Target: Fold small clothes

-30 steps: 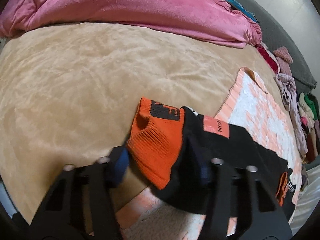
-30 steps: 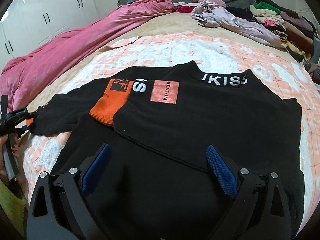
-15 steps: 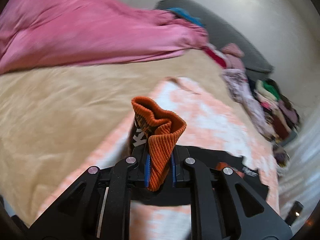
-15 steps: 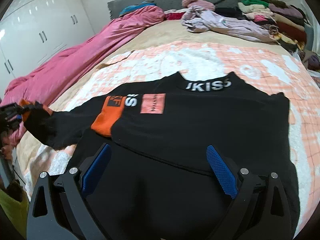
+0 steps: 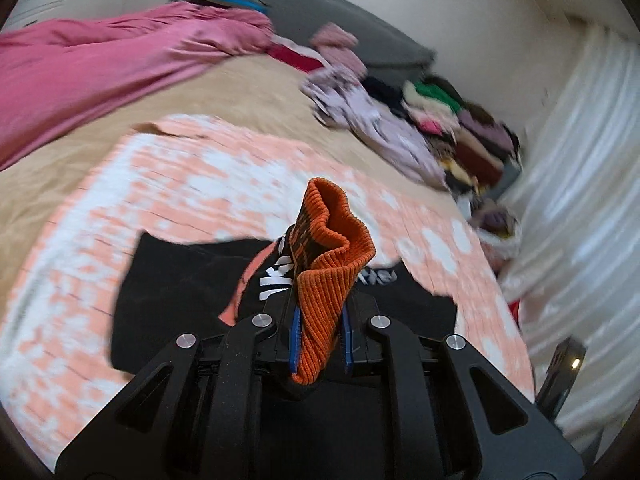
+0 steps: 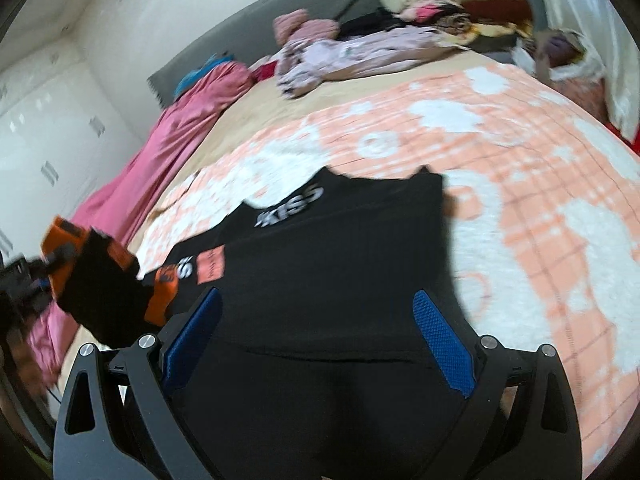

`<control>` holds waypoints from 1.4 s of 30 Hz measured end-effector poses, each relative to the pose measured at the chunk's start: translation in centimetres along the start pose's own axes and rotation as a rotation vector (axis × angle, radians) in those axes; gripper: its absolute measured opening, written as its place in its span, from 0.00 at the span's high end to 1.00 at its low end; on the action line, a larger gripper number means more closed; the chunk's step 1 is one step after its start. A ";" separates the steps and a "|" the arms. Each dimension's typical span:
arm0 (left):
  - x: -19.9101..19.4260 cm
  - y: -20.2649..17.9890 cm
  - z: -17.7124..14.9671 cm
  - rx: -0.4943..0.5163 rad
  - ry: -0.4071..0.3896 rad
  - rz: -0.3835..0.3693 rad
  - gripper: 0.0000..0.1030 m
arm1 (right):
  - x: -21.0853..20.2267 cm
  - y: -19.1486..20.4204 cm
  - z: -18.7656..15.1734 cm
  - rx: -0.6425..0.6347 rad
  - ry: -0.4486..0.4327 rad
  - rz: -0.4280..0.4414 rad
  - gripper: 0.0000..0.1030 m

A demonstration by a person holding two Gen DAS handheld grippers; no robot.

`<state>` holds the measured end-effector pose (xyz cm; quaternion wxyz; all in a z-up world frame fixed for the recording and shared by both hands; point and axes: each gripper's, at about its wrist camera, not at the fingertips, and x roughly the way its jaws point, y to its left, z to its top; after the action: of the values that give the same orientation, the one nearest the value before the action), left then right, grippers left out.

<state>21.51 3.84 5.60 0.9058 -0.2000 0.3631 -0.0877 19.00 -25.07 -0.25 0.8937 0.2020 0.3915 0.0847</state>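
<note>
A black sweater (image 6: 340, 248) with white lettering, a pink patch and orange ribbed cuffs lies on a peach and white checked blanket (image 6: 540, 168). My left gripper (image 5: 320, 332) is shut on the orange cuff (image 5: 328, 272) of one sleeve and holds it lifted above the sweater body (image 5: 168, 292). That raised sleeve (image 6: 96, 288) shows at the left of the right wrist view. My right gripper (image 6: 316, 340) is open, its blue pads (image 6: 444, 340) spread over the sweater's lower part. I cannot tell whether they touch the cloth.
A pink duvet (image 5: 100, 64) lies along the far left of the tan bed (image 5: 256, 96). A heap of mixed clothes (image 5: 420, 120) lines the grey headboard (image 6: 280, 28). White curtains (image 5: 580, 200) hang at the right, white wardrobes (image 6: 44, 128) stand at the left.
My left gripper closed on the orange cuff, lifted the sleeve and swung it over the sweater toward the right. My right gripper stayed open and tilted, moving a little forward.
</note>
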 end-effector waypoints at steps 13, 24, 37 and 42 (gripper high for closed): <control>9.5 -5.3 -9.2 0.209 0.266 -0.057 0.80 | -0.3 -3.5 -0.4 0.079 0.001 -0.015 0.07; 5.8 -4.8 -10.5 0.311 0.255 -0.068 0.45 | 1.2 -0.9 -1.2 0.018 0.062 0.054 0.07; 1.8 1.5 -6.8 0.277 0.158 0.161 0.15 | 5.8 5.8 -3.3 -0.226 0.162 0.071 0.09; 1.4 3.7 -6.2 0.197 0.161 0.166 0.15 | 8.2 6.6 -3.4 -0.271 0.223 0.075 0.29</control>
<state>18.26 4.92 -0.91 0.8931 -0.0719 0.4395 -0.0632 22.13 -15.55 -5.02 0.8600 0.0836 0.4655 0.1919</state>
